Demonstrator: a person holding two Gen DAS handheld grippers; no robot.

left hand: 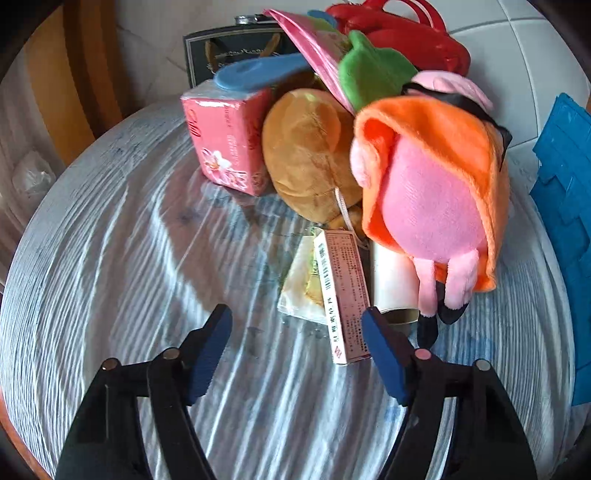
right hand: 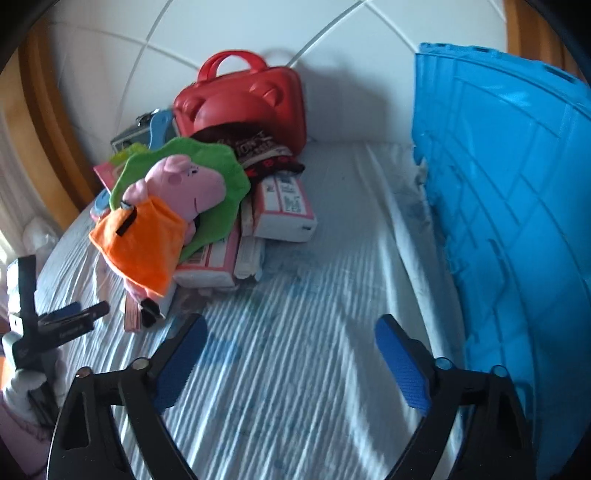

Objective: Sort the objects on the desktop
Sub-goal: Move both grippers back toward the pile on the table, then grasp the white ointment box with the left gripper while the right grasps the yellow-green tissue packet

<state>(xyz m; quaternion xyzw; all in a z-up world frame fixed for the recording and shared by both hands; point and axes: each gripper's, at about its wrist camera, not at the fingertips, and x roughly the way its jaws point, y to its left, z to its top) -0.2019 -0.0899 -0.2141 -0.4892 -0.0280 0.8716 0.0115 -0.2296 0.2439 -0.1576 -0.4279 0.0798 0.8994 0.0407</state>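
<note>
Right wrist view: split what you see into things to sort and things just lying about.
To sort:
pink pig plush in orange dress
green plush leaf
red hard-shell handbag
pink-and-white cartons
big blue plastic crate

Lying about:
striped white tablecloth
white tiled wall

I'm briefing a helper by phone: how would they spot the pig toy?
Look left of the tall blue plastic crate, at the heap beside the red carry case. On top lies the pink plush pig, the only toy wearing an orange dress.
</note>
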